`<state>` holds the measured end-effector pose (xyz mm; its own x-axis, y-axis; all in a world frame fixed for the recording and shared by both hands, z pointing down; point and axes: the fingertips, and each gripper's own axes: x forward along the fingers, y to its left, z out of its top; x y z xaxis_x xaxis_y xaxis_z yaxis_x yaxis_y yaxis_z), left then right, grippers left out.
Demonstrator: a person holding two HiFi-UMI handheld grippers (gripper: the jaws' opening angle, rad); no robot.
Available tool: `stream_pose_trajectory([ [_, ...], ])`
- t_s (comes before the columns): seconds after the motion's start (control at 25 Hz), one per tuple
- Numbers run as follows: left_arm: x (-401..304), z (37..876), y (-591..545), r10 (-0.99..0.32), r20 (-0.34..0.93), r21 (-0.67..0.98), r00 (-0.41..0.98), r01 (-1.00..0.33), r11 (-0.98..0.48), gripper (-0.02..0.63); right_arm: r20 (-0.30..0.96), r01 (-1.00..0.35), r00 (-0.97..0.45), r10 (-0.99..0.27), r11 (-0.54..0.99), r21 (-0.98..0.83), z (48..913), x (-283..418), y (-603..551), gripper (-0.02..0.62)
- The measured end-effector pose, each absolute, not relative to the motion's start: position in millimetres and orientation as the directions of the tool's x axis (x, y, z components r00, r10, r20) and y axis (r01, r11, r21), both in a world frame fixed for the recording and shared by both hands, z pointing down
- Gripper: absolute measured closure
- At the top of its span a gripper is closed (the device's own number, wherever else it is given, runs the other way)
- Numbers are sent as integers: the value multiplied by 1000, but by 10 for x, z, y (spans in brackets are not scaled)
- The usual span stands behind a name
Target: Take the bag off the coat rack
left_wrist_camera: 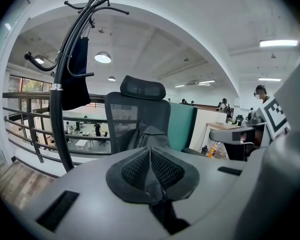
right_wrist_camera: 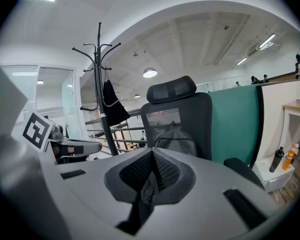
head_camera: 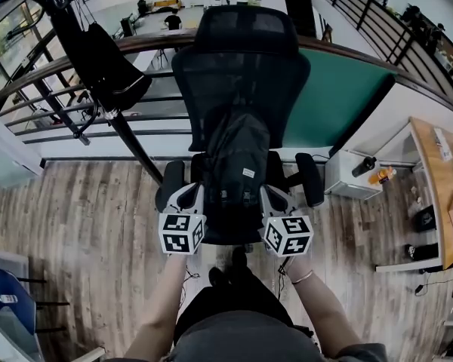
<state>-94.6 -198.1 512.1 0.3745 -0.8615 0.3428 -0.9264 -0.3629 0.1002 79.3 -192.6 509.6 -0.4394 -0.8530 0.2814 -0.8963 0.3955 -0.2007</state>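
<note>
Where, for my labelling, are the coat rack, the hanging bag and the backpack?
Coat rack [left_wrist_camera: 58, 116]: left gripper view, on its pole.
Hanging bag [head_camera: 106, 70]: head view, on its body.
Backpack [head_camera: 238, 164]: head view, on its front panel.

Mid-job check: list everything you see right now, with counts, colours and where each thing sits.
office chair: one, black mesh, centre
backpack: one, dark grey, on the office chair seat, leaning on the backrest
coat rack: one, black, left of the office chair
bag: one, black, hanging on the coat rack
partition: one, green, behind the office chair, to the right
bottles: two, black and orange, on the cabinet
cabinet: one, white, low, right
desk: one, wooden, far right
left gripper: one, grey, shut, at the seat's left front
right gripper: one, grey, shut, at the seat's right front
</note>
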Motion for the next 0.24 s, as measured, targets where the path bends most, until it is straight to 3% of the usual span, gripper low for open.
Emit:
stream_pose_trajectory([
  [0.24, -924, 5251, -1911, -851, 361, 120, 382, -924, -364, 578, 299, -893, -447, -843, 398, -211, 5206, 766, -1855, 594],
])
